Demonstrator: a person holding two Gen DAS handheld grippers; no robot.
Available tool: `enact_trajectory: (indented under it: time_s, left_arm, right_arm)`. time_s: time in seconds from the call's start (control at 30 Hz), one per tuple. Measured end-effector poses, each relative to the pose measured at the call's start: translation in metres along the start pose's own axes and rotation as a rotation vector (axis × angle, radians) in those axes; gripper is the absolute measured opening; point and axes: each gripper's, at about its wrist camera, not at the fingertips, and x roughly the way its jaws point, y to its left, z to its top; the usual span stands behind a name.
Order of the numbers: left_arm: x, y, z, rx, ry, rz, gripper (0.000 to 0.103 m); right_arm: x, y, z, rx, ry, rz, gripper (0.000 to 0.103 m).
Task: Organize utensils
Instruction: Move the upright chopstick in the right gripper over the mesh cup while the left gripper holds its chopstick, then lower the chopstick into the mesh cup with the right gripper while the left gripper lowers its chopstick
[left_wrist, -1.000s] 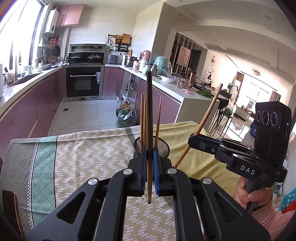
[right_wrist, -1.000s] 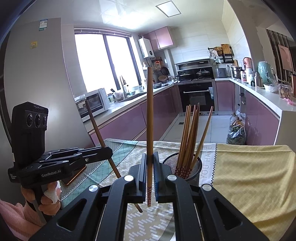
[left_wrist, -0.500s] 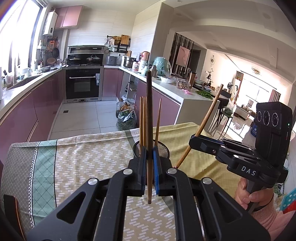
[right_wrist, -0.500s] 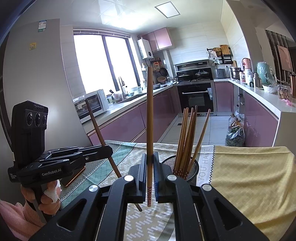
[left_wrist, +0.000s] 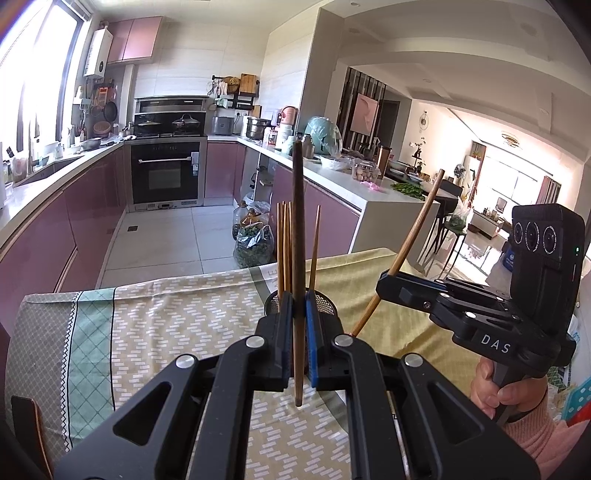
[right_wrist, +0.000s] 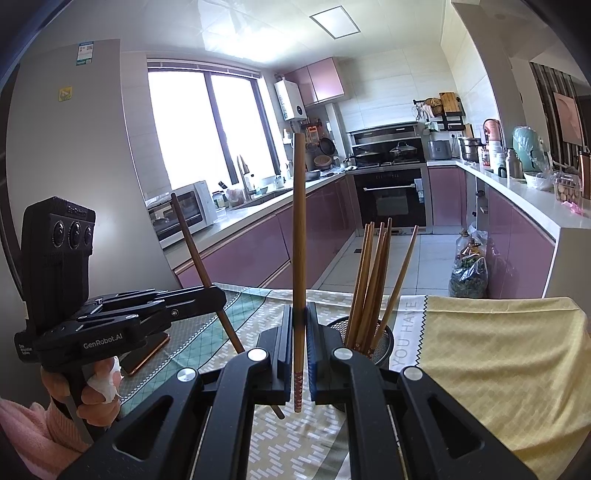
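Left wrist view: the left hand-held gripper (left_wrist: 298, 343) is clamped on a dark brown wooden chopstick (left_wrist: 297, 236), standing upright. The round black mesh holder (left_wrist: 327, 303) sits just behind.

Right wrist view: the right hand-held gripper (right_wrist: 299, 350) pinches a light brown wooden chopstick (right_wrist: 299, 240). The holder has drifted a little nearer, so dropping them in probably comes next.
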Motion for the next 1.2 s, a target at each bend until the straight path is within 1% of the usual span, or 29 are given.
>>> enact_trajectory:
  time_s: [0.5,1.2]
  left_arm:
    - [-0.003,-0.006,0.014,0.018,-0.03,-0.009,0.007]
    - [-0.004,-0.008,0.033,0.024,-0.052,-0.011,0.007]
  right_arm:
    - [0.0,-0.001,0.007,-0.004,-0.019,-0.007,0.006]
    - [0.004,-0.001,0.016,-0.013,-0.023,-0.01,0.006]
